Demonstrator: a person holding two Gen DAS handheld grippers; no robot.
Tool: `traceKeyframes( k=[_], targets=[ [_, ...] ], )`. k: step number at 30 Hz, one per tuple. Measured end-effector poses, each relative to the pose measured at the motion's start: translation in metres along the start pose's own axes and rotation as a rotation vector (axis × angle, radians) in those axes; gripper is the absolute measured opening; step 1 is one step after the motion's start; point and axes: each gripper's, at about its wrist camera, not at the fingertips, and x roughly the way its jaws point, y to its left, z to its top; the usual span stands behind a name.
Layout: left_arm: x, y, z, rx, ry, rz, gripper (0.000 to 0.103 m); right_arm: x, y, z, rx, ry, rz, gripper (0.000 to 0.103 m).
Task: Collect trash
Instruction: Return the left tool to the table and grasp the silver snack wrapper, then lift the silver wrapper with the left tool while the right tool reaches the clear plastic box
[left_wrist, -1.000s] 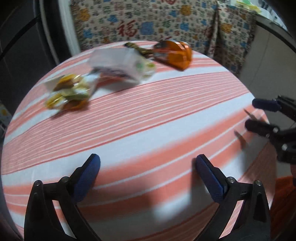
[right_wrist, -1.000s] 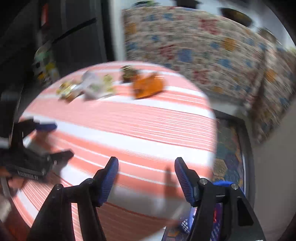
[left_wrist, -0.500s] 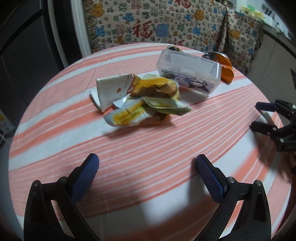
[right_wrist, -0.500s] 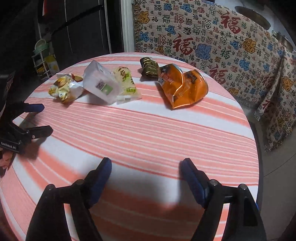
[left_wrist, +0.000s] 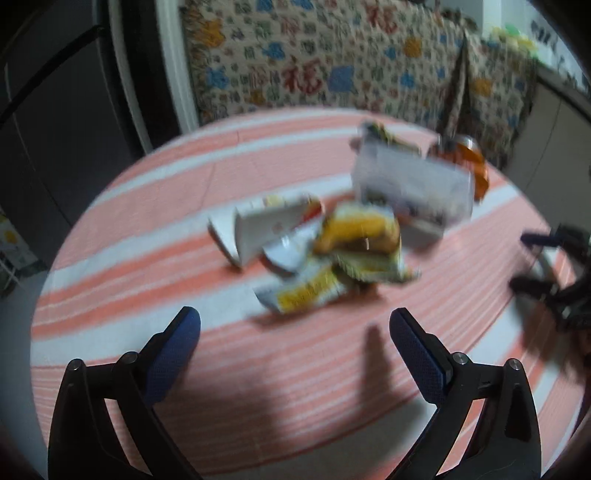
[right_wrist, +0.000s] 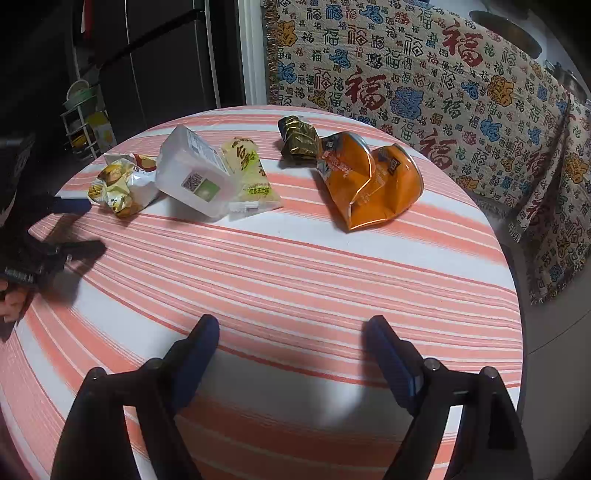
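Observation:
Trash lies at the far side of a round table (right_wrist: 295, 266) with an orange-striped cloth. From left to right there are crumpled yellow wrappers (right_wrist: 118, 184), a clear plastic box (right_wrist: 195, 181), a yellow-green packet (right_wrist: 249, 173), a gold wrapper (right_wrist: 299, 142) and a crushed orange bag (right_wrist: 369, 184). My right gripper (right_wrist: 291, 325) hovers over bare cloth, its jaws opening with nothing between them. The left gripper (left_wrist: 294, 321) stands open just short of the wrapper pile (left_wrist: 351, 254), empty. Each gripper shows in the other's view: the left gripper (right_wrist: 79, 226) and the right gripper (left_wrist: 526, 261).
A patterned blanket (right_wrist: 424, 85) hangs over furniture behind the table. Dark cabinet doors (right_wrist: 147, 55) and a small wire rack (right_wrist: 86, 122) stand at the back left. A hand (right_wrist: 11, 299) grips the left tool at the view's edge. The table's right edge drops to the floor.
The left wrist view swung across the table and now faces the wrapper pile, blurred. The right gripper's jaws have spread wider and its view has settled.

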Motion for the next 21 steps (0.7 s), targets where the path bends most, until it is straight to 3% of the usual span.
traceKeyframes(
  k=[4,7,9,10,11,17,21],
  targets=[
    [0.0,-0.005,0.009,0.001,-0.038,-0.037,0.101,0.0,0.0,0.0,0.0,0.0,0.0,0.085],
    [0.004,-0.021,0.007,0.064,-0.033,-0.06,0.082,0.001,0.0,0.001,0.002,0.0,0.001,0.085],
    [0.004,-0.029,0.005,0.104,-0.031,-0.051,0.047,0.002,-0.001,0.0,0.002,0.0,0.003,0.085],
    [0.004,-0.03,0.005,0.115,-0.034,-0.04,0.035,0.001,-0.002,0.0,0.0,0.0,0.004,0.085],
    [0.004,-0.029,0.005,0.111,-0.027,-0.067,0.019,0.001,-0.003,0.0,0.004,0.001,0.003,0.085],
    [-0.013,-0.026,-0.014,0.094,0.008,-0.112,0.013,0.0,-0.005,-0.002,0.004,0.001,0.004,0.085],
    [-0.033,-0.017,-0.04,0.054,0.081,-0.128,0.015,-0.001,-0.005,-0.003,0.004,0.001,0.004,0.085]
  ],
)
